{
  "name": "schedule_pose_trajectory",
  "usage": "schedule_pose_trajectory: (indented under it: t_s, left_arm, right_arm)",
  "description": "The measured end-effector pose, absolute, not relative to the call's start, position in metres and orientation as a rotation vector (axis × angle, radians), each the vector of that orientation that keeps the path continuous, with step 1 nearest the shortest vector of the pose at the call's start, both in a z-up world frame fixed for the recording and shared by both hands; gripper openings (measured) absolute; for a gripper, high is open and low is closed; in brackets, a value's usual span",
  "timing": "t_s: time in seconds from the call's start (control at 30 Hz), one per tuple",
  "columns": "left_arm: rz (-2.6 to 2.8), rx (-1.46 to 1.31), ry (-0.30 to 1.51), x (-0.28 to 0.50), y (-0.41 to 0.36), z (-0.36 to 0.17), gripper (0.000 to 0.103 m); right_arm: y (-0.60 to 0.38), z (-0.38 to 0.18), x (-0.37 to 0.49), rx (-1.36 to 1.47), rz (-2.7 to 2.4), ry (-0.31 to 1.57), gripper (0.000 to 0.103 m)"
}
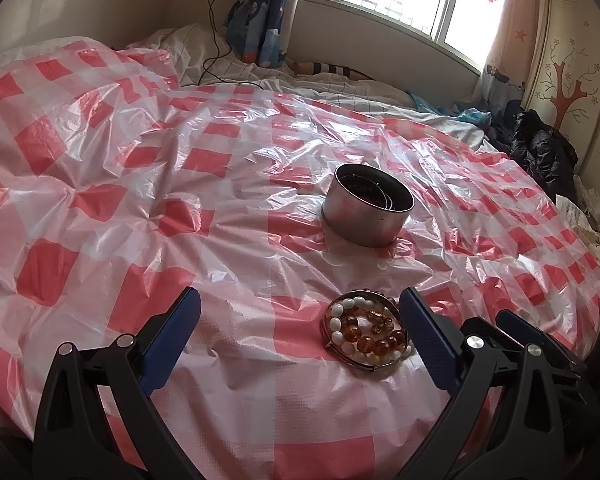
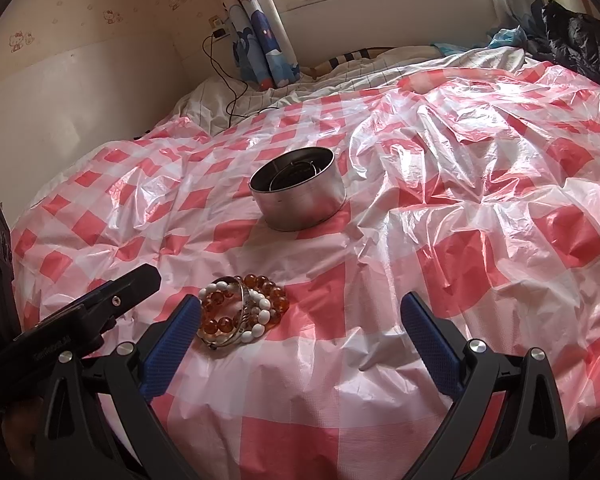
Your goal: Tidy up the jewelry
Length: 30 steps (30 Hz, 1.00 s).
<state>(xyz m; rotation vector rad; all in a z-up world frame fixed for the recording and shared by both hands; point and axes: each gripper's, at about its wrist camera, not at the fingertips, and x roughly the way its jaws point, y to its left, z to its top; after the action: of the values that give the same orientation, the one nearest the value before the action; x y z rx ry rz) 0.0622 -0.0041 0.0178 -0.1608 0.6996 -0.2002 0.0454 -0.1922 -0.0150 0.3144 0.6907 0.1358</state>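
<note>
Both my claws spread wide over the checked plastic sheet (image 1: 228,208).
My left gripper (image 1: 300,336) and right gripper (image 2: 300,336) hold nothing; the bracelet pile (image 1: 370,334) lies just inside left's right finger, the metal tin (image 1: 370,210) beyond, apart.

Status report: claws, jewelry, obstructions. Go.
Left claw open, right claw open, both empty. Bracelet pile loose on checkered sheet, short of metal tin. Tin uncovered, nothing between.

left wrist: low over the bed, facing the window, bracelets (image 1: 367,330) close at lower right | right wrist: low, same heading, bracelets (image 2: 242,310) close at lower left | shared: bracelets, metal tin (image 1: 367,210) (image 2: 300,194), checked plastic sheet (image 1: 140,208) (image 2: 480,240), window
</note>
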Motion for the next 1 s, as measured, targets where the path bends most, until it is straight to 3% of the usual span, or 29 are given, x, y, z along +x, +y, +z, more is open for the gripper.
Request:
schedule_pose_trajectory:
  t_s: [0.5, 1.0]
  left_arm:
    - [-0.168, -0.298, 0.707, 0.066, 0.039, 0.016, 0.095]
    - [-0.274, -0.103, 0.752, 0.078, -0.025, 0.001, 0.095]
  right_arm:
    - [-0.205, -0.015, 0.045, 0.386, 0.123, 0.694, 0.096]
    - [-0.221, -0.007, 0.04, 0.489, 0.14, 0.667, 0.096]
